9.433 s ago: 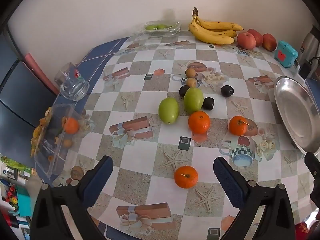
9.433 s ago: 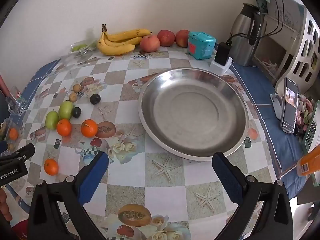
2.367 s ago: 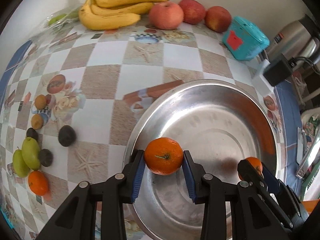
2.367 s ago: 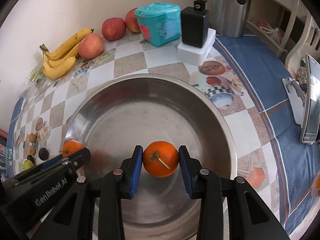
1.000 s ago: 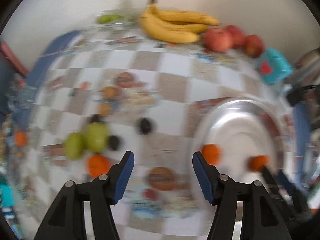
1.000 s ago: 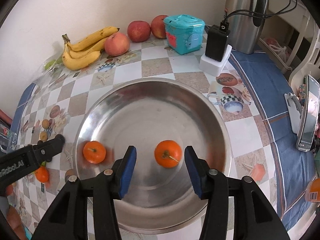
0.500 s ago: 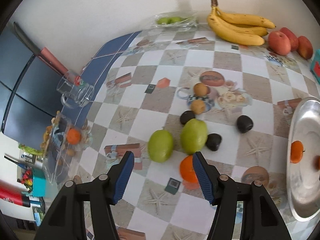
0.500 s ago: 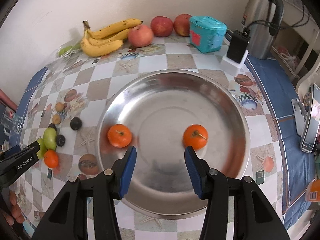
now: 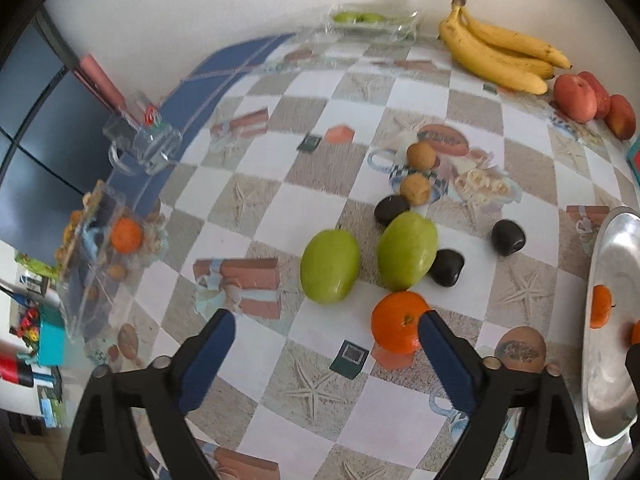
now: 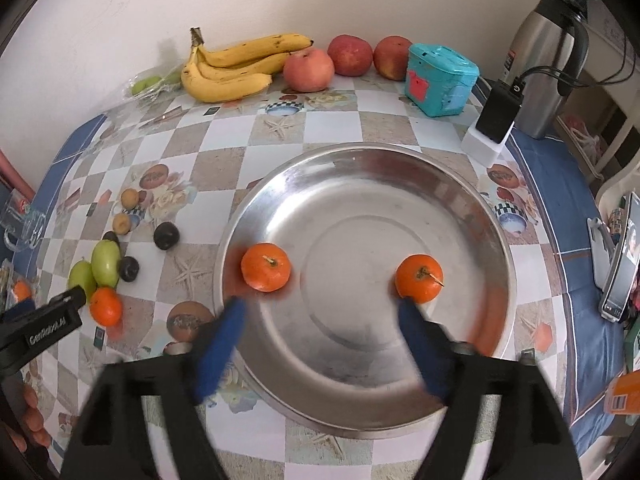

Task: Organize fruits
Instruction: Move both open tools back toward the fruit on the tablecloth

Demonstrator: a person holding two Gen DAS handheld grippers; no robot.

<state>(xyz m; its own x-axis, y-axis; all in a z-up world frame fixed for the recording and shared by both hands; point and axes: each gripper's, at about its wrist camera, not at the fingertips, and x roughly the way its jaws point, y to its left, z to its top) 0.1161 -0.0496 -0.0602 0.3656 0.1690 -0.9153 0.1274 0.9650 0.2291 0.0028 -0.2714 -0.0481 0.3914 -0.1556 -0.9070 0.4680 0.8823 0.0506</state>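
The left gripper (image 9: pixel 326 340) is hovering with fingers spread wide and empty above the table (image 9: pixel 260 220), a loose orange (image 9: pixel 396 322) lying by its right finger. The right gripper (image 10: pixel 320 332) is hanging wide open, empty, over the steel plate (image 10: pixel 460 392) holding two oranges (image 10: pixel 266 267).

Two oranges in the steel pan (image 10: pixel 460 208)
Right claw (image 10: pixel 320 320) spread wide above the near rim — one orange (image 10: pixel 265 267) left, another orange (image 10: pixel 419 278) right, well apart; a third orange (image 10: pixel 105 306) on the counter (image 10: pixel 312 128).
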